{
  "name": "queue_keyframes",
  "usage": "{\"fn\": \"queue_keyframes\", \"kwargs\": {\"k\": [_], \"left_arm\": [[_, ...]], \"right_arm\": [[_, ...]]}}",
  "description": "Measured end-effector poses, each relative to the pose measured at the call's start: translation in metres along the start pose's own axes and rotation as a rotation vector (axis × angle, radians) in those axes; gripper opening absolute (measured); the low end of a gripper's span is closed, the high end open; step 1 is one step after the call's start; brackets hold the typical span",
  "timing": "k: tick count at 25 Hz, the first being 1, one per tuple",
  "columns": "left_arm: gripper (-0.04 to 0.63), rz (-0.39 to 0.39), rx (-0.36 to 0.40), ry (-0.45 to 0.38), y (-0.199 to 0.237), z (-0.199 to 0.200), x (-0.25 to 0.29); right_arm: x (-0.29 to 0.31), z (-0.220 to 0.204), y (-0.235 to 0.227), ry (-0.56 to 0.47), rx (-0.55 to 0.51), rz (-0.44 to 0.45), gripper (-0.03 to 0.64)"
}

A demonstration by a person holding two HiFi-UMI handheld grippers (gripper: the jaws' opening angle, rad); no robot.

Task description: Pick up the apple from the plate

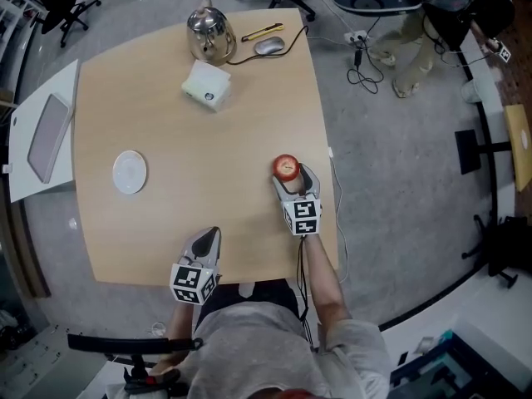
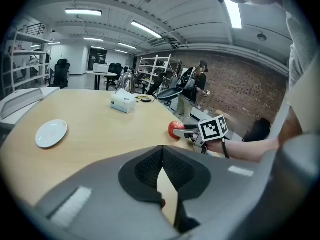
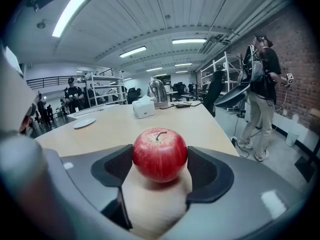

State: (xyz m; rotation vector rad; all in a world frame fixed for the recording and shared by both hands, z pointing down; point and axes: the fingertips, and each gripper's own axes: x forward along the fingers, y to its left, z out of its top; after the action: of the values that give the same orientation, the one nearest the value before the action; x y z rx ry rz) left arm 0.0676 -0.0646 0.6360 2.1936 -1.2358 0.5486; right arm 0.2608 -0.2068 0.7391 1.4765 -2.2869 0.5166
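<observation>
A red apple (image 1: 285, 167) (image 3: 159, 154) sits between the pads of my right gripper (image 1: 291, 178) (image 3: 159, 163), which is shut on it low over the wooden table (image 1: 191, 189), near the right edge. The left gripper view shows the apple (image 2: 176, 129) too, off to the right. The white plate (image 1: 130, 172) (image 2: 51, 133) (image 3: 84, 123) lies bare on the left side of the table, far from the apple. My left gripper (image 1: 206, 238) (image 2: 161, 166) hovers at the front edge, its jaws shut with nothing between them.
At the table's far end are a white tissue box (image 1: 206, 85), a shiny kettle (image 1: 210, 34), a mouse (image 1: 268, 46) and a yellow tool (image 1: 262, 32). A white side table (image 1: 25, 173) adjoins on the left. A person (image 3: 262, 84) stands off to the right.
</observation>
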Motion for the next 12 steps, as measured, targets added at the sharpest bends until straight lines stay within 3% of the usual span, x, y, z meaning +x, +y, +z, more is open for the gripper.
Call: {"fn": "queue_keyframes", "kwargs": {"k": [12], "left_arm": [[0.020,0.003,0.010,-0.025,0.0018,0.0041,-0.0075]], "right_arm": [[-0.0076,0.0060,-0.0025,-0.009,0.009,-0.013,0.364]]}}
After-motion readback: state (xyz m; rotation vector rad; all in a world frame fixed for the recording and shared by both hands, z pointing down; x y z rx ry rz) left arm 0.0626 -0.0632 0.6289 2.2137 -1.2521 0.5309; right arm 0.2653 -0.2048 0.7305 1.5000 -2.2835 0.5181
